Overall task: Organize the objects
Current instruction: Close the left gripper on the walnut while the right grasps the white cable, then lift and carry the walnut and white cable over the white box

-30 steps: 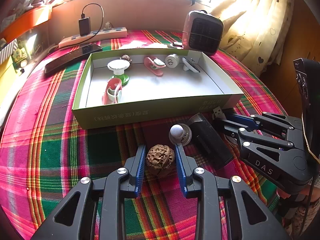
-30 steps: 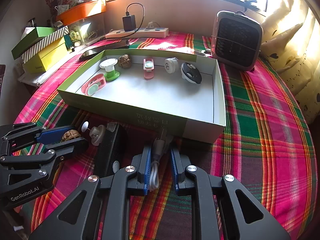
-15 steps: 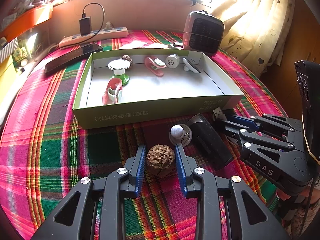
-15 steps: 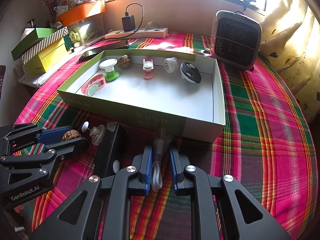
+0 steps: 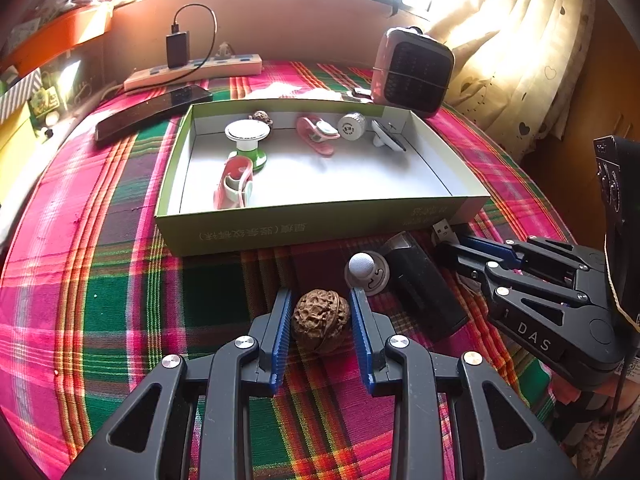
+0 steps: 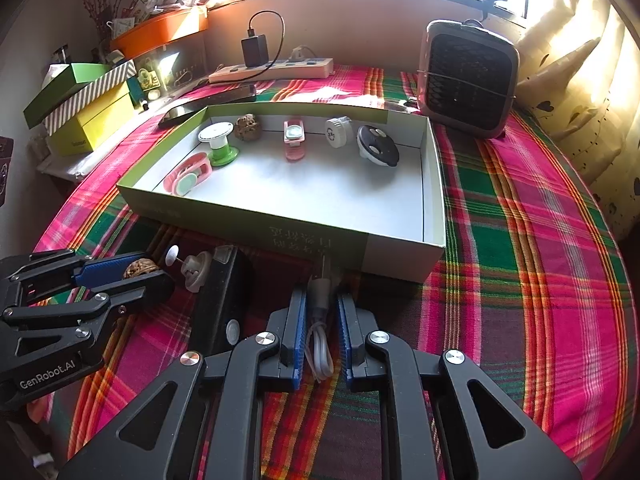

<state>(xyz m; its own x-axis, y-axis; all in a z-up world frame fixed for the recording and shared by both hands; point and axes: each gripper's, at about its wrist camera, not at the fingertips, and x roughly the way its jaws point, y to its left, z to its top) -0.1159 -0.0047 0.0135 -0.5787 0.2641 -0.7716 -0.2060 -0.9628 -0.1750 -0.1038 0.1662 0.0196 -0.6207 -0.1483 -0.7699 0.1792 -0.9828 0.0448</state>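
Observation:
A brown walnut [image 5: 320, 320] lies on the plaid cloth with my left gripper [image 5: 320, 296] shut on it, blue pads against both sides. In the right wrist view the same gripper [image 6: 154, 271] shows at the left with the walnut [image 6: 140, 269] in it. My right gripper [image 6: 321, 296] is shut on a white USB cable [image 6: 320, 352], whose plug [image 5: 444, 230] points at the green box's [image 6: 248, 228] front wall. The box holds a second walnut [image 6: 248, 127], a green spool [image 6: 218, 144], pink clips and round pieces.
Between the grippers lie a black device [image 6: 224, 300] and a small white-knobbed piece [image 6: 192, 266]. Behind the box stand a heater [image 6: 468, 80], a power strip [image 6: 276, 69] and a dark phone [image 5: 152, 110]. Stacked boxes [image 6: 88, 116] sit at the far left.
My right gripper's jaws have drawn in a little onto the white cable. The left gripper and the walnut have not moved.

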